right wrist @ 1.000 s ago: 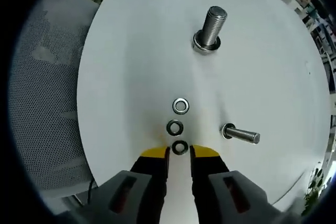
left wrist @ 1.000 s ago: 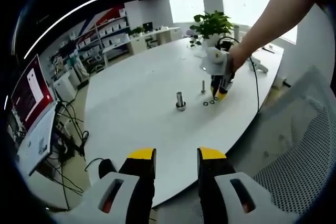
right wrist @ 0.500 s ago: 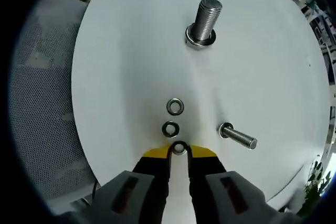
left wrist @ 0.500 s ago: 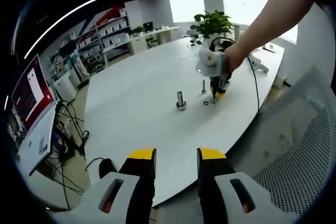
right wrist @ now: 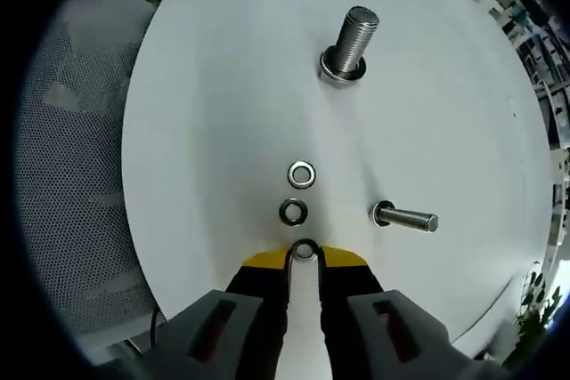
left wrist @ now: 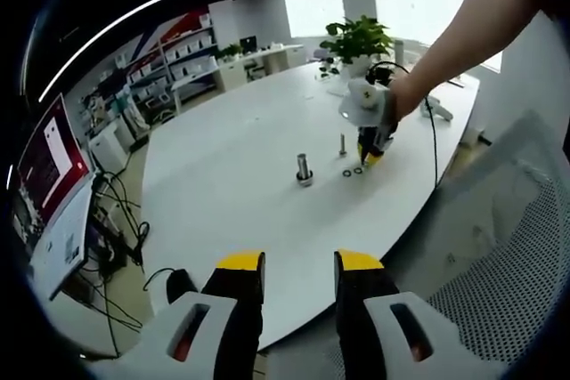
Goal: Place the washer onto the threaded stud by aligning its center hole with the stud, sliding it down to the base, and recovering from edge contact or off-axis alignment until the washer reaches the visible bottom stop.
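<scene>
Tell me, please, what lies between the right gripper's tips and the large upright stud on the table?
In the right gripper view, two more washers lie in a row on the white table between the right gripper, closing around a third, and the large stud.

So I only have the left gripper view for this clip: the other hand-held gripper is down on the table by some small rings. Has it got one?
Observer: In the right gripper view, the nearest washer sits between the right hand-held gripper tips, jaws nearly closed on it; whether it is lifted, I cannot tell.
Operator: How many washers are loose?
Observer: Two more, a dark washer and a bright washer, lined up ahead of the jaws.
Operator: And the studs?
Observer: The large stud has a ring at its base; the small stud is bare.
</scene>
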